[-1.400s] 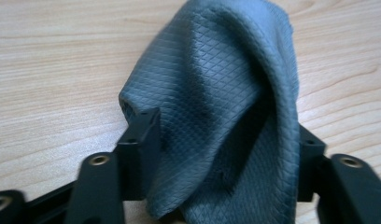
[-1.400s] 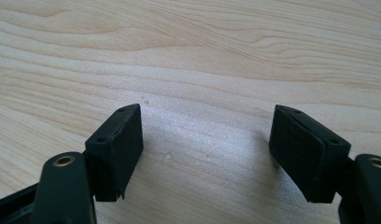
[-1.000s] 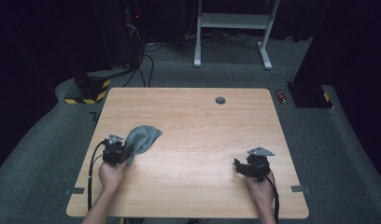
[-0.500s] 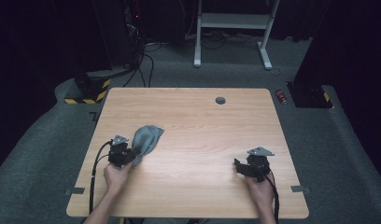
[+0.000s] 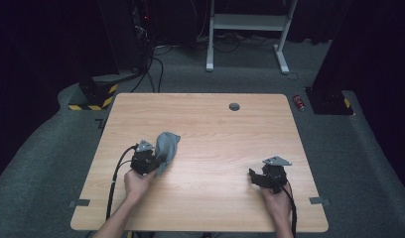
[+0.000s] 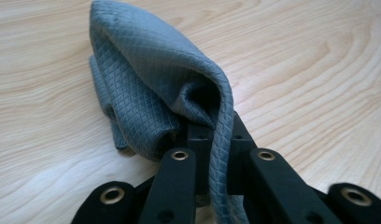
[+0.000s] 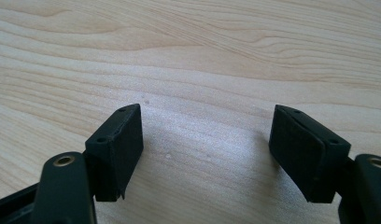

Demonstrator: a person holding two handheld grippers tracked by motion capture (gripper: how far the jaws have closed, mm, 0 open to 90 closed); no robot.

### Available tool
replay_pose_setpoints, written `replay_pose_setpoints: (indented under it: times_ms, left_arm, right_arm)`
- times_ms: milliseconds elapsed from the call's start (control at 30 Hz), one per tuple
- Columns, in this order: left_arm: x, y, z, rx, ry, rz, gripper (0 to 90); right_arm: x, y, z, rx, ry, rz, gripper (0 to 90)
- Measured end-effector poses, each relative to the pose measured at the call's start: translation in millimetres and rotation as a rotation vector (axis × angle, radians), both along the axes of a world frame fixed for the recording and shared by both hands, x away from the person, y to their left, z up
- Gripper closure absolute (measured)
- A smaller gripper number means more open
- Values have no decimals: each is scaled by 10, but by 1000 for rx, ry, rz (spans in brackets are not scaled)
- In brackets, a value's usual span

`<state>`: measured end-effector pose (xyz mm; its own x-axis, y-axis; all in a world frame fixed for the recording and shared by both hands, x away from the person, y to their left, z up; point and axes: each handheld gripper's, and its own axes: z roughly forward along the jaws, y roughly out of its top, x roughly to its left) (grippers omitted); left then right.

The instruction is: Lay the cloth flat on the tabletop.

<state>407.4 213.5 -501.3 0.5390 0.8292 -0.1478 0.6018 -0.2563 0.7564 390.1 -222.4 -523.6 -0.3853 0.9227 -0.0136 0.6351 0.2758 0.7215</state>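
We are pinching the grey quilted cloth (image 6: pixel 151 88) between the closed fingers (image 6: pixel 179 182) of our left gripper (image 5: pixel 145 159), the cloth bunching over the left side of the wooden tabletop (image 5: pixel 210 134). Our right gripper (image 7: pixel 207 144) is hovering with its fingers (image 7: pixel 116 149) spread wide, holding nothing.

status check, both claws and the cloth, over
Left claw shut on grey cloth, bunched on the table. Right claw open, nothing between. Nothing in the way.

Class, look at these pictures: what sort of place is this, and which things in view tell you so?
Probably a lab or recording workspace: a bare wooden table on grey carpet, hazard-striped equipment bases with trailing cables, and handheld grippers, left and right.
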Motion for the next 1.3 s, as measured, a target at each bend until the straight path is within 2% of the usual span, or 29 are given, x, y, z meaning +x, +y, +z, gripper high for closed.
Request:
replay_pose_setpoints:
  times_ms: [33,200,267,300,400,533,633,733,800,833,867,900,1067,1100,1133,1267,1300]
  left_arm:
    - [6,-77,8,3,-4,-27,850]
    - [43,-292,31,1,-9,-93,849]
    - [54,-328,30,1,-9,-104,849]
    - [60,-410,23,-7,-8,-119,849]
    - [60,-490,17,-9,-9,-140,849]
    - [53,-683,-3,-8,-8,-190,849]
    - [52,-751,-3,-5,-11,-213,849]
    - [43,-889,-8,-21,-15,-248,849]
    - [43,-926,-11,-19,-14,-260,849]
    - [41,-1007,-26,-13,-13,-283,848]
    - [41,-1007,-26,-13,-13,-283,846]
    - [33,-1089,-47,-6,-10,-297,839]
    - [22,-1169,-72,3,4,-299,683]
    - [7,-1177,-51,-6,27,-288,635]
    - [-7,-1177,-28,-1,29,-284,590]
    - [-71,-1128,59,19,23,-278,499]
    - [-109,-1059,123,21,18,-269,486]
  right_arm:
    - [1,-1,0,-1,-1,2,260]
    - [0,0,0,1,0,0,260]
    - [0,0,0,0,0,0,259]
    - [0,0,0,0,0,0,260]
    - [0,0,0,0,0,0,260]
    - [0,0,0,0,0,0,260]
    - [0,0,0,0,0,0,260]
    - [0,0,0,0,0,0,260]
    - [0,0,0,0,0,0,260]
    - [0,0,0,0,0,0,260]
    - [0,0,0,0,0,0,260]
    - [0,0,0,0,0,0,260]
    - [1,-1,0,-1,0,1,260]
    - [0,0,0,0,0,0,260]
    - [0,0,0,0,0,0,260]
    - [0,1,0,0,0,0,262]
    - [-3,0,1,-2,-4,8,284]
